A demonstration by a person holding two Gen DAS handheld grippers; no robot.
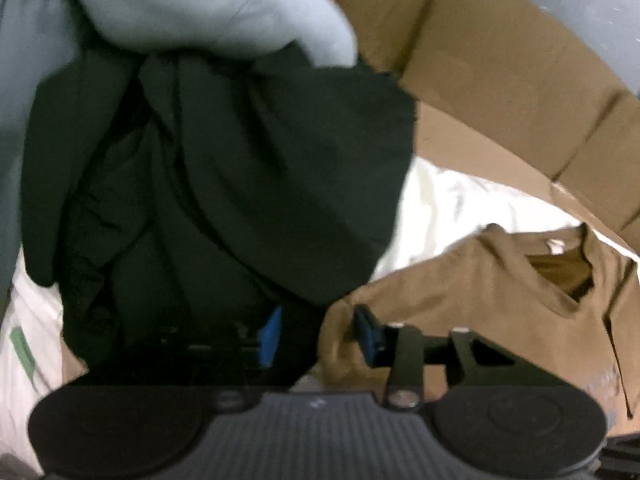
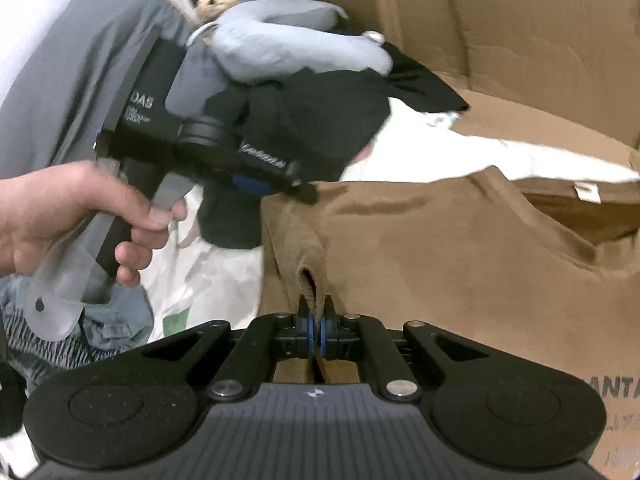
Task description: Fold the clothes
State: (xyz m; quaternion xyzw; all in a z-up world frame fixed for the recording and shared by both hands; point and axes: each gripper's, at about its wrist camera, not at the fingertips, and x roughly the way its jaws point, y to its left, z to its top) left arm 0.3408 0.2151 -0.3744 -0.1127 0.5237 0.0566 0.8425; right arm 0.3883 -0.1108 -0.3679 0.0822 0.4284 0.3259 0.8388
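Note:
A brown T-shirt (image 1: pixel 500 280) (image 2: pixel 440 248) lies spread out, its neck opening toward the right. My right gripper (image 2: pixel 316 334) is shut on a pinched fold at the shirt's near edge. My left gripper (image 1: pixel 319 336) stands open at the shirt's left corner. The brown edge lies against its right pad (image 1: pixel 366 336), and the left pad (image 1: pixel 272 336) sits apart from it, in front of a black garment (image 1: pixel 220 180). In the right wrist view a hand (image 2: pixel 60 216) holds the left gripper (image 2: pixel 304 190), whose tip is at the shirt's upper left edge.
The black garment (image 2: pixel 328 120) is heaped left of the shirt with a light blue garment (image 1: pixel 200 8) (image 2: pixel 280 52) on top. White fabric (image 1: pixel 448 204) (image 2: pixel 480 152) lies beneath. An open cardboard box (image 1: pixel 500 60) (image 2: pixel 540 40) walls the far side. Denim (image 2: pixel 120 320) lies lower left.

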